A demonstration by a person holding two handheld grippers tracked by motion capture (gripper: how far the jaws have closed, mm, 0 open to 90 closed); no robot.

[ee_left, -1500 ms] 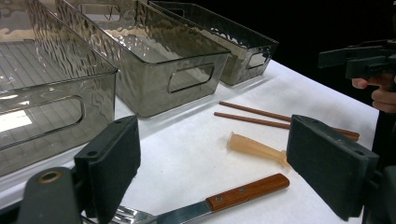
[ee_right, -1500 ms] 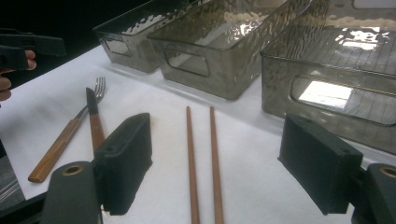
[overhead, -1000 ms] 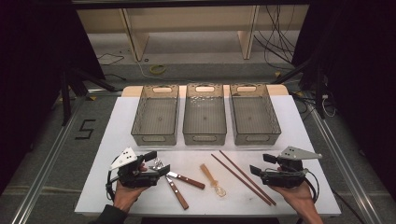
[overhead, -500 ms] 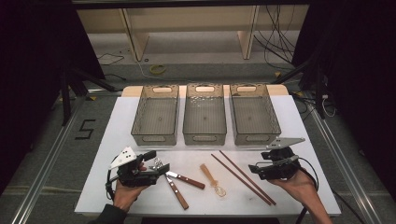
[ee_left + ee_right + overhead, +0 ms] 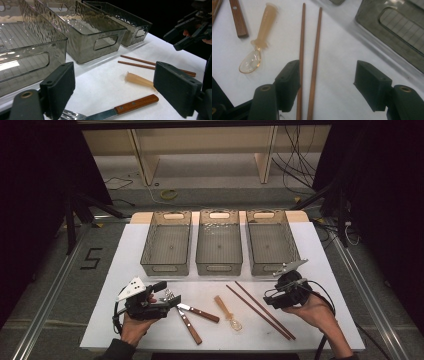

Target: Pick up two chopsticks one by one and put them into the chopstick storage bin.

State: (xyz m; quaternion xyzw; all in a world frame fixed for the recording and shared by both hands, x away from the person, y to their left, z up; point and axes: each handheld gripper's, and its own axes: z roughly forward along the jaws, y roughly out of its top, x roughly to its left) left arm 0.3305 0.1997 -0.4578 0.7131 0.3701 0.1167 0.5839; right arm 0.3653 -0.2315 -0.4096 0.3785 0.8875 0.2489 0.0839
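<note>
Two brown chopsticks (image 5: 260, 310) lie side by side on the white table, right of centre. My right gripper (image 5: 270, 299) hovers over their near end, tilted downward. In the right gripper view its jaws have just been closing and stand open (image 5: 327, 72); one chopstick (image 5: 315, 50) runs up between them and the other skims the left pad, unpressed. A clear plastic spoon (image 5: 227, 312) lies left of the chopsticks. My left gripper (image 5: 167, 302) rests open at the front left, and its own view (image 5: 117, 85) looks over a wooden-handled knife (image 5: 136, 102) and fork tines (image 5: 72, 116).
Three translucent grey bins (image 5: 165, 268) (image 5: 219, 268) (image 5: 267, 268) stand in a row across the back of the table. A second wooden-handled utensil (image 5: 189, 327) lies by the knife (image 5: 200, 312). The table edge (image 5: 225, 347) runs along the front.
My right gripper has moved left and away from the front edge, over the chopsticks' near end, and tilted down. Its jaws have narrowed. The left gripper has stayed put.
</note>
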